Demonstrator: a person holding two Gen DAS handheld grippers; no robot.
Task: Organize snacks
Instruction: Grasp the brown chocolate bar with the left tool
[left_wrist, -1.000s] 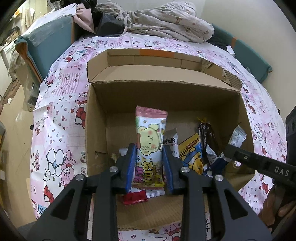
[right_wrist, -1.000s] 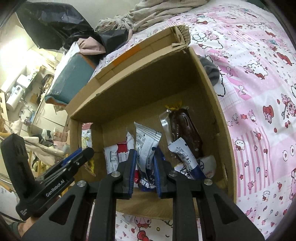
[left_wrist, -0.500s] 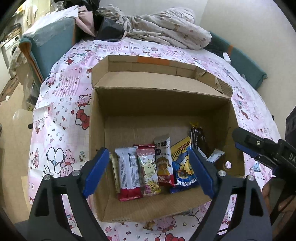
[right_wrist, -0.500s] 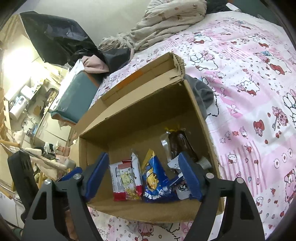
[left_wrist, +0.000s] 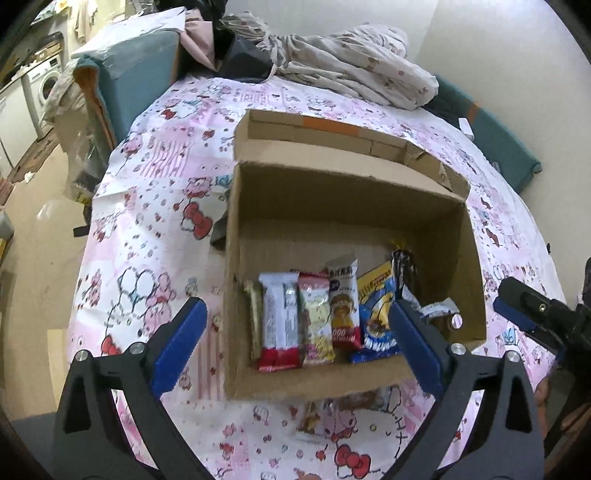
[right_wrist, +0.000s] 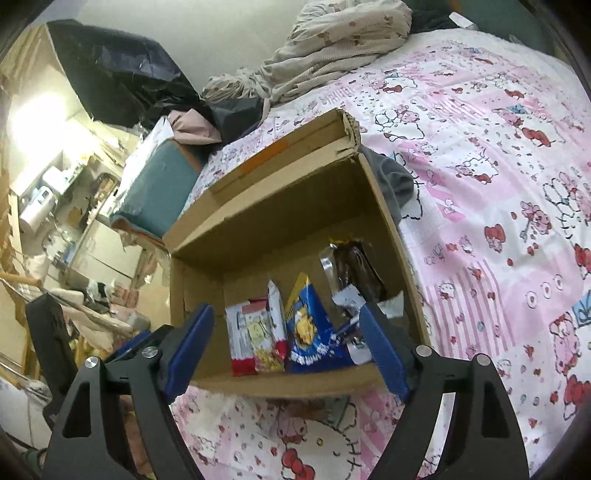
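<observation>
I find the left gripper (left_wrist: 295, 332) and right gripper (right_wrist: 286, 341) both opening wide, nothing between their pads. Snack packets (left_wrist: 314, 317) lie inside the cardboard box (left_wrist: 343, 199). Only the left view shows another packet (left_wrist: 312, 419) outside, on the bedsheet (left_wrist: 147, 229).

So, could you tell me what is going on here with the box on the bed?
A person is sorting snacks into a cardboard box on the bed with two handheld grippers. The left gripper and right gripper hover above the box, jaws opening, nothing between them. The snack packets lie in a row inside.
</observation>
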